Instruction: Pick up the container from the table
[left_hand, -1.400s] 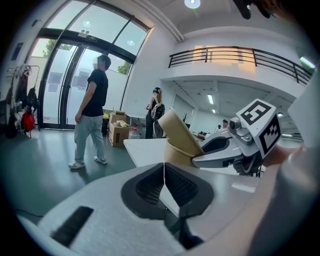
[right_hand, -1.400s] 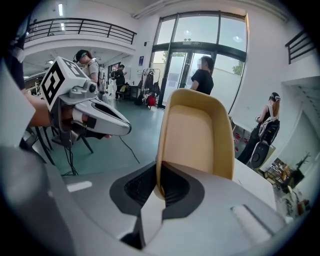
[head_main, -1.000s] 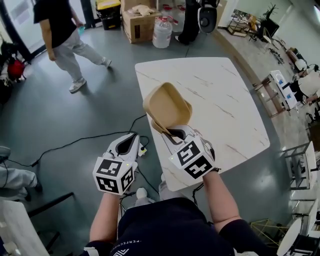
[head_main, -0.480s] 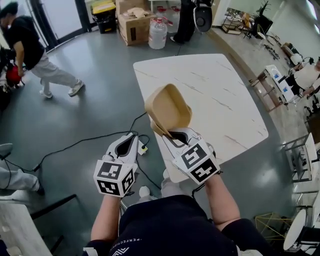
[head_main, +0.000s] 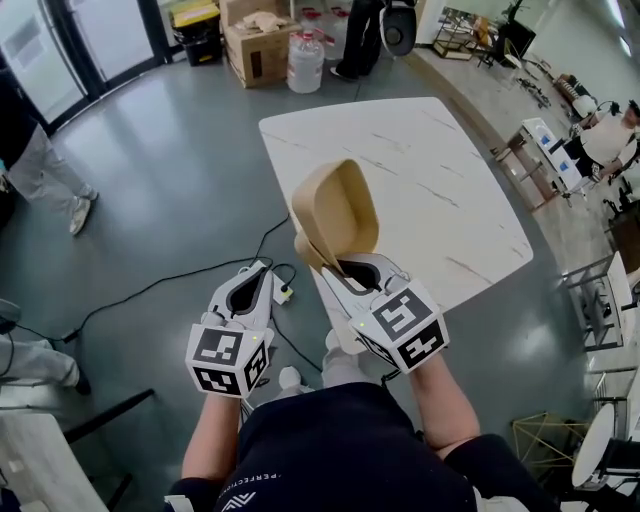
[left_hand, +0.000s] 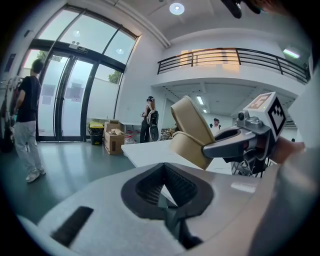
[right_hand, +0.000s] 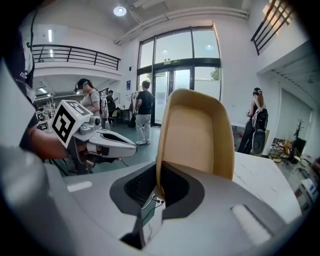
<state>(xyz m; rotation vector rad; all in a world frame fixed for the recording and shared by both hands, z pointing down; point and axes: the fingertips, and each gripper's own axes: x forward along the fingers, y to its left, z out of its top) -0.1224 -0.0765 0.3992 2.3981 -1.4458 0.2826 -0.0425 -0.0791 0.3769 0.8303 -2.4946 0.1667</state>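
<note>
A tan, shallow container (head_main: 338, 210) hangs tilted on edge in the air over the near left edge of the white marble table (head_main: 420, 170). My right gripper (head_main: 352, 268) is shut on its lower rim. In the right gripper view the container (right_hand: 197, 132) stands upright out of the right gripper (right_hand: 159, 187), hollow side facing the camera. My left gripper (head_main: 258, 272) floats to the left over the grey floor, shut and holding nothing. The left gripper view shows the left gripper (left_hand: 165, 200) with its jaws together, and the container (left_hand: 192, 131) in the right gripper (left_hand: 240, 142) beyond.
A black cable (head_main: 150, 290) and a power strip (head_main: 283, 294) lie on the floor below my left gripper. A cardboard box (head_main: 255, 45) and a water jug (head_main: 303, 62) stand beyond the table. A person (head_main: 40, 170) walks at far left. Racks and chairs (head_main: 545, 150) line the right.
The right gripper has lifted the container a little and rolled it more upright. The left gripper shifted slightly. The walking person moved left, now mostly out of the head view.
</note>
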